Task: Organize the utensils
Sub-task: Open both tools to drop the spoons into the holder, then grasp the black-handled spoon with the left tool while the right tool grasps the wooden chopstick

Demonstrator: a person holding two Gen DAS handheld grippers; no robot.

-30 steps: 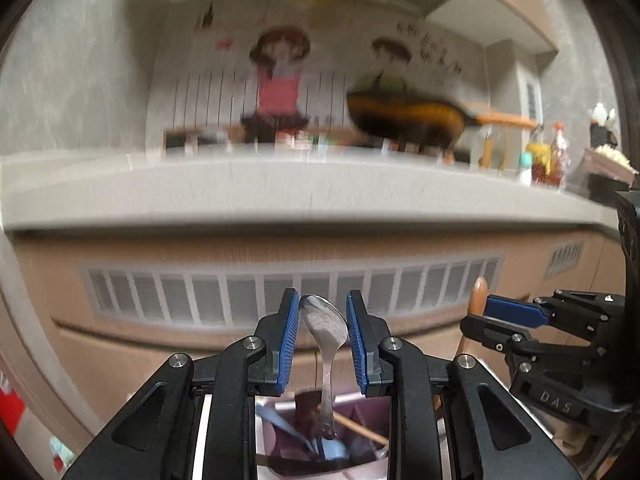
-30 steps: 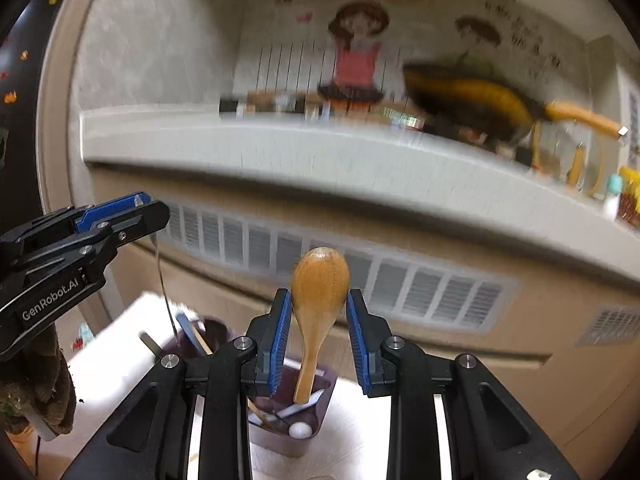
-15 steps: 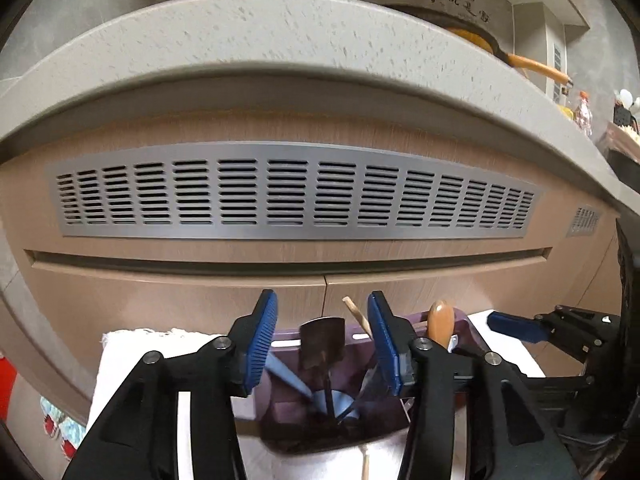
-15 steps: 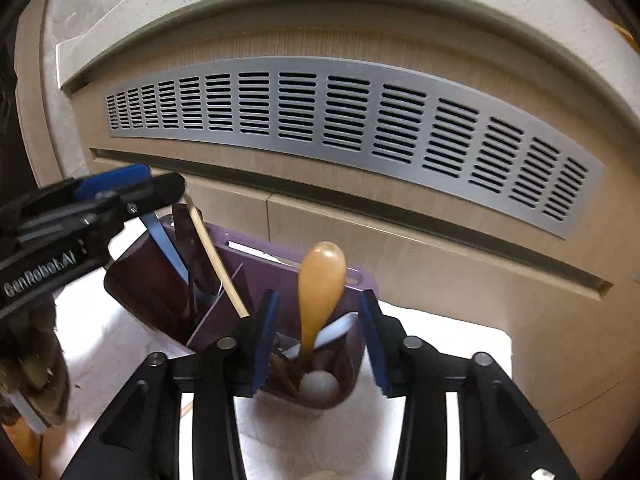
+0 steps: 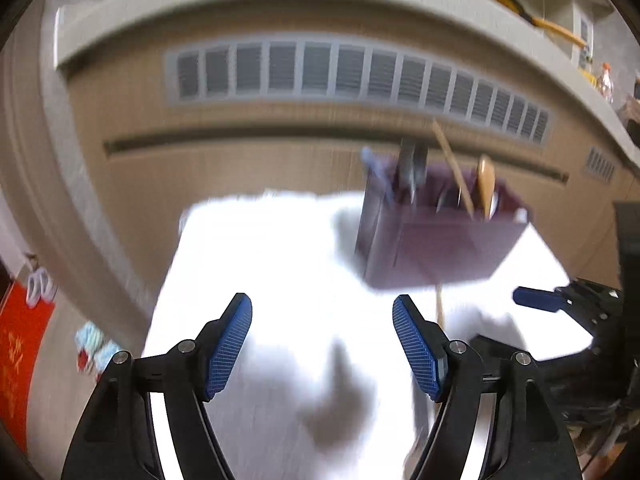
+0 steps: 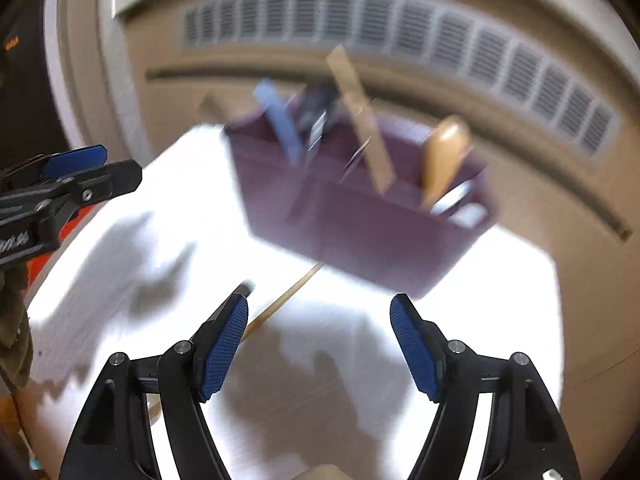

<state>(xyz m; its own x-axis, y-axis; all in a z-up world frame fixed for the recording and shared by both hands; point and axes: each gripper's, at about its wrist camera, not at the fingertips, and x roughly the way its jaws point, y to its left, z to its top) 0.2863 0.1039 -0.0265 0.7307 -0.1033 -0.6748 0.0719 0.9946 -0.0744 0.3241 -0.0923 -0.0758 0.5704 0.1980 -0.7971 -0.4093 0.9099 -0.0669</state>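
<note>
A purple utensil holder (image 5: 432, 240) (image 6: 360, 216) stands on a white cloth (image 5: 260, 260) (image 6: 160, 220). It holds several utensils: a wooden spoon (image 6: 442, 158) (image 5: 486, 184), a wooden stick (image 6: 360, 120), a blue handle (image 6: 280, 120) and dark metal pieces. A wooden chopstick (image 6: 288, 296) lies on the cloth in front of the holder. My left gripper (image 5: 322, 340) is open and empty, left of and in front of the holder. My right gripper (image 6: 320, 340) is open and empty, just in front of the holder. Both views are motion-blurred.
A beige cabinet front with a long grey vent grille (image 5: 360, 76) (image 6: 400, 36) rises behind the cloth, under a pale countertop edge (image 5: 240, 12). A red object (image 5: 20, 352) sits low at the left. The other gripper shows at each view's side (image 5: 560, 304) (image 6: 60, 184).
Both grippers let go of their spoons, which now stand in the holder. Both opened wide and pulled back and down from the holder.
</note>
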